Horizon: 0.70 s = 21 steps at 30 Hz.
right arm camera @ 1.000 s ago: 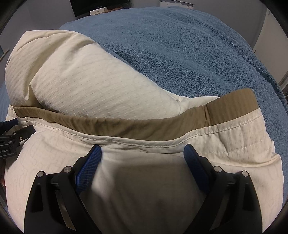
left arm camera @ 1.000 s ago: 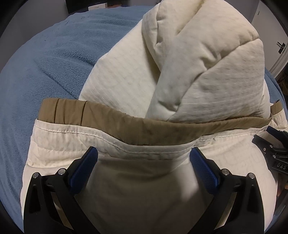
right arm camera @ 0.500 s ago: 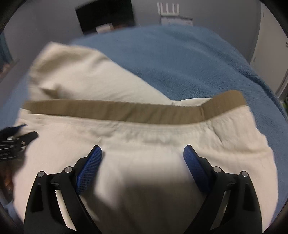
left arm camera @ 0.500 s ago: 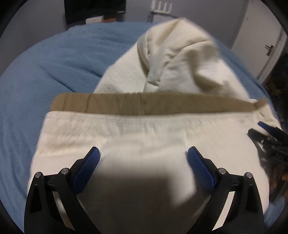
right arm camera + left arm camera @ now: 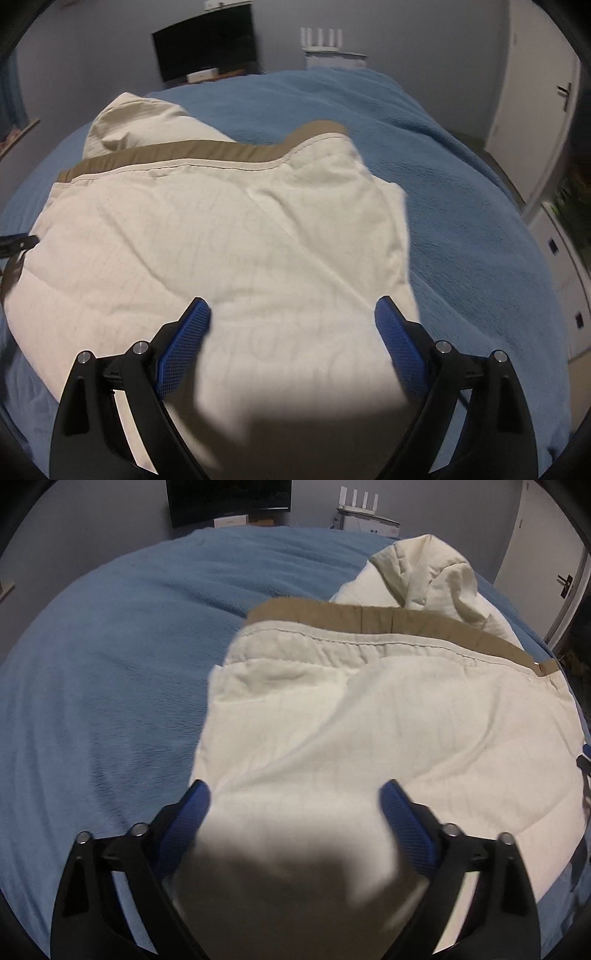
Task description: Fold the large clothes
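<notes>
Dim room with grey walls; a bed covered by a blue blanket fills most of both views. Behind the bed: a dark screen against the wall, a white router with four aerials on a pale unit, and a white door with a handle at right. On the blanket lies a cream quilted jacket, folded over on itself, with its tan band running across the far edge of the top layer. The hood sticks out beyond that band, bunched and creased. In the left view the jacket sits to the right of centre, with bare blanket to its left; in the right view it sits left of centre, with bare blanket to its right. Left gripper: jaws have just been closing slightly but stand wide, blue pads clear of the cloth, above the near part of the jacket, nothing pinched. Right gripper: jaws wide apart, likewise over the jacket's near part, gripping nothing. A sliver of the left gripper shows at the left edge of the right view.
</notes>
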{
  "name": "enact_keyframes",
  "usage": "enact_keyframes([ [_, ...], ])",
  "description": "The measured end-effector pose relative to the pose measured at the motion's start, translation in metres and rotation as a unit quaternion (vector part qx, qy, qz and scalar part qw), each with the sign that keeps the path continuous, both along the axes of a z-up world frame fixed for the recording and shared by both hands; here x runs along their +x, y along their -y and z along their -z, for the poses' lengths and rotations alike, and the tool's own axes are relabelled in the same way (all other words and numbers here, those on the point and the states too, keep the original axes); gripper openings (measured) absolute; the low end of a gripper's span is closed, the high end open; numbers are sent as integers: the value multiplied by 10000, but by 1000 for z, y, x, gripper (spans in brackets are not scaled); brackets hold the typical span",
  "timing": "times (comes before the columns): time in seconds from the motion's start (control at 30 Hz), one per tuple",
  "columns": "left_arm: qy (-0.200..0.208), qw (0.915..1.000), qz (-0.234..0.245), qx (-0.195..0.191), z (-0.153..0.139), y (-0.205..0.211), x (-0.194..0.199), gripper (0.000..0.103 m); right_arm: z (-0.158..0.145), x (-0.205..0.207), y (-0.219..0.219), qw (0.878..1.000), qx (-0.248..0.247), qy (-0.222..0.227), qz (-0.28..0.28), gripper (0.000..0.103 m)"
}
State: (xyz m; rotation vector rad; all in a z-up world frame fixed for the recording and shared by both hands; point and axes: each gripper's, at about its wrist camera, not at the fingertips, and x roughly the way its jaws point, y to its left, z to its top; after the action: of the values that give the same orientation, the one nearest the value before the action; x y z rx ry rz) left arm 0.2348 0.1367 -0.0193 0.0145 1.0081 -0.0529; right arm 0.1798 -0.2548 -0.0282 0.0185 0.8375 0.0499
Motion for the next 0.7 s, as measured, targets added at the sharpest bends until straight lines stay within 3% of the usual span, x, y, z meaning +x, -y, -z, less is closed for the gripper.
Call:
enact_keyframes([
  [0.1,295,9994,184,-38,-21,13,-19,88,-19,-32,-32,9983,59,399,-414,86],
  [0.2,520,9968,582,-176,-35,49,-52,94,-19,-57,-70,9941,223,467,-956,86],
  [0.3,344,9929,1068,-403,-19,92,-84,94,-2,-75,-108,9886,263,331,-1444,86],
  [0.37,229,9921,1208,-256,-4,108,-93,94,11,-81,-120,9870,11,227,-1591,86],
  [0.47,353,9913,1268,44,8,110,-102,97,24,-84,-110,9879,-202,228,-1518,86],
  [0.7,263,9951,943,103,11,79,-101,97,32,-85,-59,9962,-179,137,-845,86],
])
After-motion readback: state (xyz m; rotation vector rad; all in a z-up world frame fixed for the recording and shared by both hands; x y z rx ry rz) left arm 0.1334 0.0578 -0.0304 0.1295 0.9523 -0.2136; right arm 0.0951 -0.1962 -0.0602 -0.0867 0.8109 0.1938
